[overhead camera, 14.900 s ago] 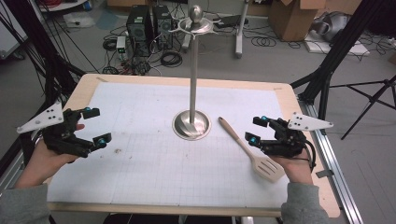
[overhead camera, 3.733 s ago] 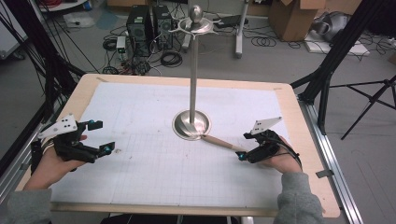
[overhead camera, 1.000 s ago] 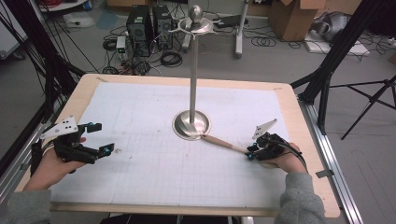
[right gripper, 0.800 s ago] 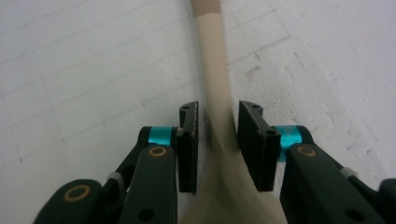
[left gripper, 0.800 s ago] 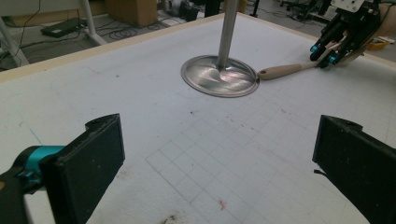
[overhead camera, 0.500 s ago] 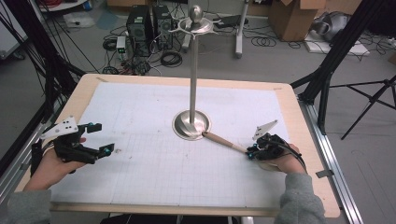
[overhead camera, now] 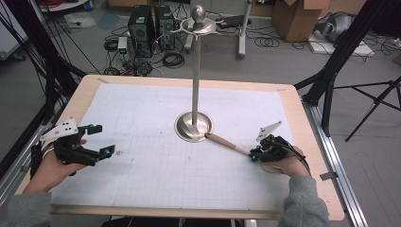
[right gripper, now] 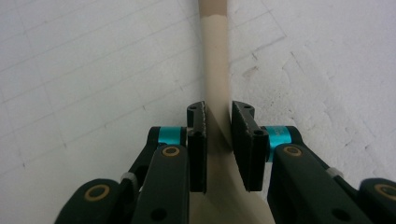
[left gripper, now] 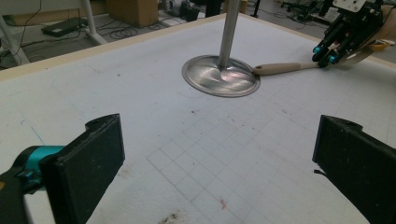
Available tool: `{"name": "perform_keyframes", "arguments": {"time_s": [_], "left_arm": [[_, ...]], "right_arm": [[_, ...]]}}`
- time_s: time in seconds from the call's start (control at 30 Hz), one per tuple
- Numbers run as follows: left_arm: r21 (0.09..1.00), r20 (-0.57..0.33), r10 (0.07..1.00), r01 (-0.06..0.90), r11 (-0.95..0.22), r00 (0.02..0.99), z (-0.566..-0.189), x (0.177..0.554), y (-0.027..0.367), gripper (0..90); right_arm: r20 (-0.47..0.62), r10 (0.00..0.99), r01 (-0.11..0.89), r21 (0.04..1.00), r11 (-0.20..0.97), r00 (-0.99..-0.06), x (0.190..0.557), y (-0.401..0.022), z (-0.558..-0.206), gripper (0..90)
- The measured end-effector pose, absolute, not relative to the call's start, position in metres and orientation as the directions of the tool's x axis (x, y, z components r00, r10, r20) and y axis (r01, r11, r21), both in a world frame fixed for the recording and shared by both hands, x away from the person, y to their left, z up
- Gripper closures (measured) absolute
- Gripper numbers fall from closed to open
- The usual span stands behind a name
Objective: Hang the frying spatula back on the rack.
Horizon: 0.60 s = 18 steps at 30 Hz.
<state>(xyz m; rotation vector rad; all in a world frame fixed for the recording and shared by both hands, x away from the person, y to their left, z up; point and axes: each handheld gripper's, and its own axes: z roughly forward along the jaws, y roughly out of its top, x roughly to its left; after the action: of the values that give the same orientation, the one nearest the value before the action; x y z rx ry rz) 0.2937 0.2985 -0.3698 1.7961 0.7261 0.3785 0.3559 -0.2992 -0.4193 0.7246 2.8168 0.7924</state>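
With my right gripper clamped on the wooden spatula, handle tip touching the stand base, and my left gripper open well left of it, a seemingly shallow grip could let the spatula pivot when lifted.

thing: wooden spatula
colour: pale beige wood, handle tip a bit darker
pose: lies flat on the white mat, handle slanted toward the stand
handle tip: touches the rim of the round metal base
wide end: hidden, cannot tell its shape
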Motion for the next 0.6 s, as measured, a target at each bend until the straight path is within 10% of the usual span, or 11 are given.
{"name": "perform_keyframes", "arguments": {"time_s": [0.6], "left_arm": [[0.946, -0.100, 0.630, 0.270, -0.180, 0.770, -0.367, 0.292, 0.301, 2.6]], "right_arm": [[0.006, 0.470, 0.372, 0.623, 0.688, -0.882, 0.349, -0.303, -0.406, 77.0]]}}
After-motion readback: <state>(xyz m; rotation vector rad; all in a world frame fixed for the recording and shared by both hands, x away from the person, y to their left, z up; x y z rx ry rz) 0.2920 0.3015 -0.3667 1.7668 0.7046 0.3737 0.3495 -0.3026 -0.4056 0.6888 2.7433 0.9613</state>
